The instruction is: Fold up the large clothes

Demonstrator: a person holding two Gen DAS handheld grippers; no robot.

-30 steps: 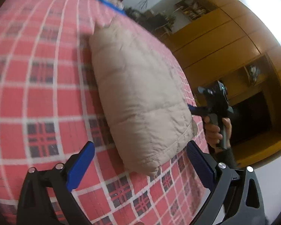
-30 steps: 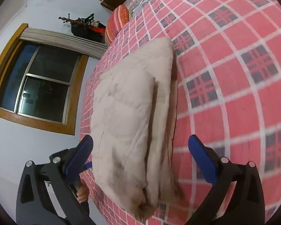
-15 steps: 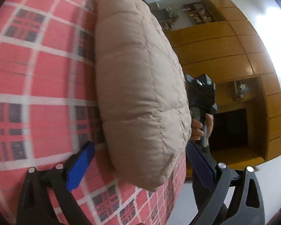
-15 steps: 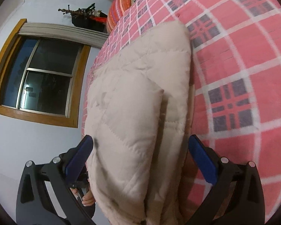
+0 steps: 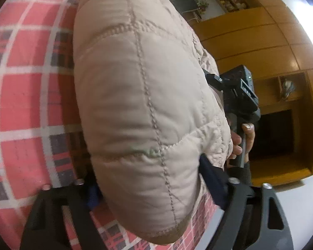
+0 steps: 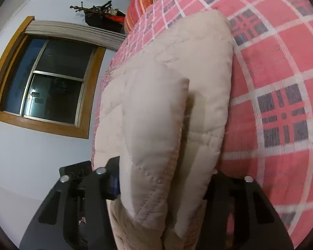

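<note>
Bare bedspread (image 6: 281,66) beside folded jacket (image 6: 167,104)

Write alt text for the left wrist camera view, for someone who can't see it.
A folded beige quilted jacket fills the frame, its near end between the fingers of the left gripper, which press into its sides. It lies on a red plaid bedspread. At right, a hand holds the right gripper against the jacket's far side, before wooden cabinets.

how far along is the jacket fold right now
Done: the beige quilted jacket already lies in a layered bundle on the plaid bedspread. In hand: left gripper and right gripper each straddle one end, apparently closing. Left: the lift or last fold.
</note>
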